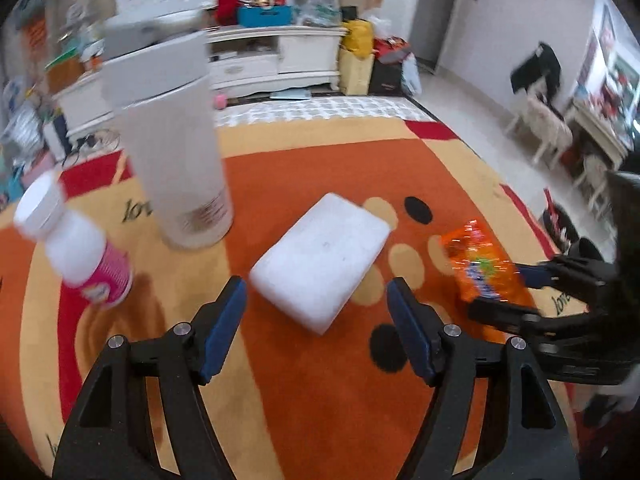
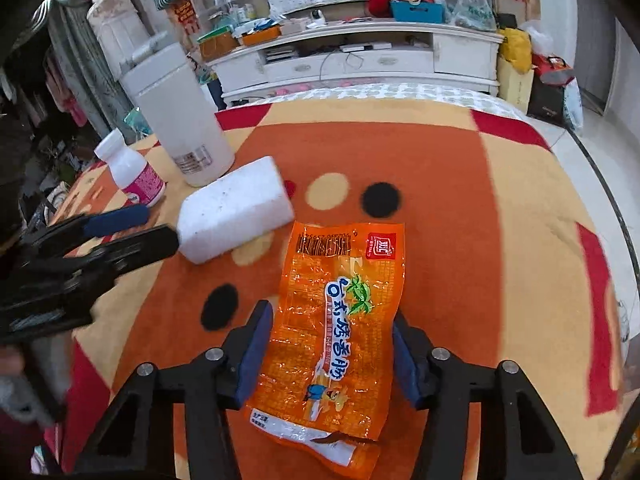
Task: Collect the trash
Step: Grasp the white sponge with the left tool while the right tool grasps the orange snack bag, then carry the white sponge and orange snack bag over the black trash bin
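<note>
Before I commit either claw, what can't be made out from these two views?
- Orange snack wrapper: whether the right claw pads press it; right wrist view, the wrapper covers the contact line. Left wrist view blurs it.
- Small pink-labelled bottle: label unreadable, motion blur, left wrist view.
- Tall white container: top smeared by blur in both views.
- White foam block: underside hidden; left claw stands open short of it.

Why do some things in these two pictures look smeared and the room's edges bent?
Left wrist view: the small pink-labelled bottle and tall white container are streaked by motion blur, the orange wrapper too; the foam block stays fairly crisp. Right wrist view: the wrapper print reads sharply, while the other tongs at left blur. In both, the fisheye lens bends the edges.
</note>
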A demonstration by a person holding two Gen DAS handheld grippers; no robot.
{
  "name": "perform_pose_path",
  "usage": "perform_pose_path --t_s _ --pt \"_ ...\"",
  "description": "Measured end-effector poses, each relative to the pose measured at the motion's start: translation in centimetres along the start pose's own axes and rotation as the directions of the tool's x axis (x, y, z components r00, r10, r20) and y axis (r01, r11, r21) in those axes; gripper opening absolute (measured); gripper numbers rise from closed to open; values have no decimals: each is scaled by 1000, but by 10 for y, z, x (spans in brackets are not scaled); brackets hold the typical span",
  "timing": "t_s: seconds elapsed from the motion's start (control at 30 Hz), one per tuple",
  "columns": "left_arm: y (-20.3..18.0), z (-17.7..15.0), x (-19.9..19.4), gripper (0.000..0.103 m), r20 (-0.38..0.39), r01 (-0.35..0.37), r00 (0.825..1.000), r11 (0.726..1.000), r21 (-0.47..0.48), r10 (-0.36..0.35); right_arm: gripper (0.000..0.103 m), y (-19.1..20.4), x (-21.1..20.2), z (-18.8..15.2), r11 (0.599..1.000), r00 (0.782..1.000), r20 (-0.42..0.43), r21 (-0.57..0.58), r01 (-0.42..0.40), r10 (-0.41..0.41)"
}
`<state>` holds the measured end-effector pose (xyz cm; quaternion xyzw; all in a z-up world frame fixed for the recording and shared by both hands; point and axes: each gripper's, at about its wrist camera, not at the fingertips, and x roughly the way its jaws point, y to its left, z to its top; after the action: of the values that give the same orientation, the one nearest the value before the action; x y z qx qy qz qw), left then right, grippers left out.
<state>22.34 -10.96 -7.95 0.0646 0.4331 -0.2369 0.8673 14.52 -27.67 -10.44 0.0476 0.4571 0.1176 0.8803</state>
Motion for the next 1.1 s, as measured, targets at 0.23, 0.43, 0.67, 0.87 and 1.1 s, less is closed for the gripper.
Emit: perform_pose_path --t_s 0.23,0.43,0.67,0.87,1.1 --pt "-1 23 43 74 -90 -33 995 999 36 36 53 -16 -18 -13 1000 1000 -9 14 -17 17" --pt "-4 29 53 78 -138 -31 990 999 23 34 73 -18 -7 -27 1000 999 -38 26 -10 11" --pt "1 24 60 87 -163 -7 987 1000 12 9 78 -7 -8 -36 999 999 -30 -19 40 -40" --pt "4 21 48 77 -126 -15 992 998 -66 6 65 -6 -12 -41 995 998 6 -71 69 -69" --pt "-12 -1 8 74 -83 -12 997 992 -122 2 52 -11 -46 -43 999 999 52 -48 0 3"
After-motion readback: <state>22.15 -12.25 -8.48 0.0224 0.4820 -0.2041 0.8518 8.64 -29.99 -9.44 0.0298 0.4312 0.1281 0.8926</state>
